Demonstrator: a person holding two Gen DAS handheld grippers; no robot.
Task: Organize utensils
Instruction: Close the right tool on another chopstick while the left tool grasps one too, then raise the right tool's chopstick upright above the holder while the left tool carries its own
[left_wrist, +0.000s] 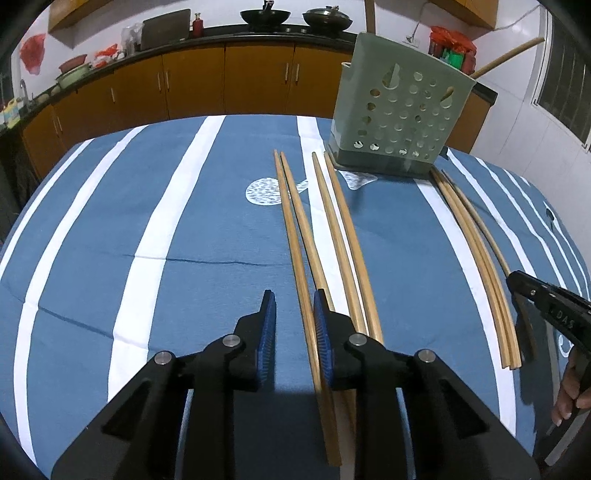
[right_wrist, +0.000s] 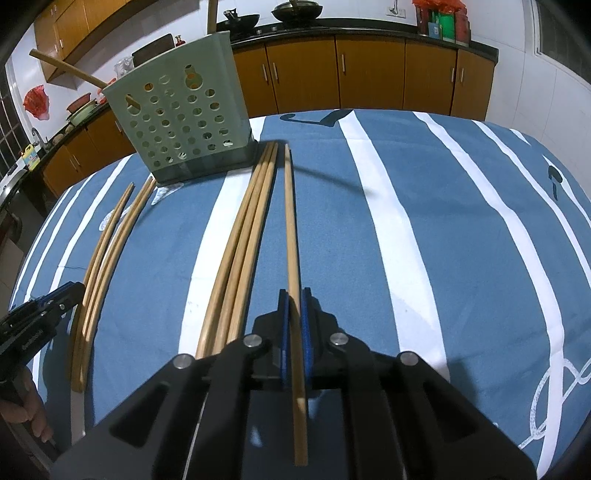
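Note:
Several wooden chopsticks lie lengthwise on the blue striped tablecloth (left_wrist: 92, 229). A green perforated utensil holder (left_wrist: 397, 110) stands at the far end, also in the right wrist view (right_wrist: 184, 122), with wooden utensils in it. My left gripper (left_wrist: 294, 301) is open, low over the cloth, with one chopstick (left_wrist: 295, 236) running between its fingers. My right gripper (right_wrist: 294, 295) is shut on a single chopstick (right_wrist: 291, 221) that points toward the holder. A group of three chopsticks (right_wrist: 243, 243) lies just left of it. The right gripper also shows at the left view's right edge (left_wrist: 546, 299).
Orange kitchen cabinets (left_wrist: 192, 81) and a dark counter with woks (left_wrist: 264, 16) run behind the table. The left gripper shows at the right view's left edge (right_wrist: 40, 314). The table edge curves away on both sides.

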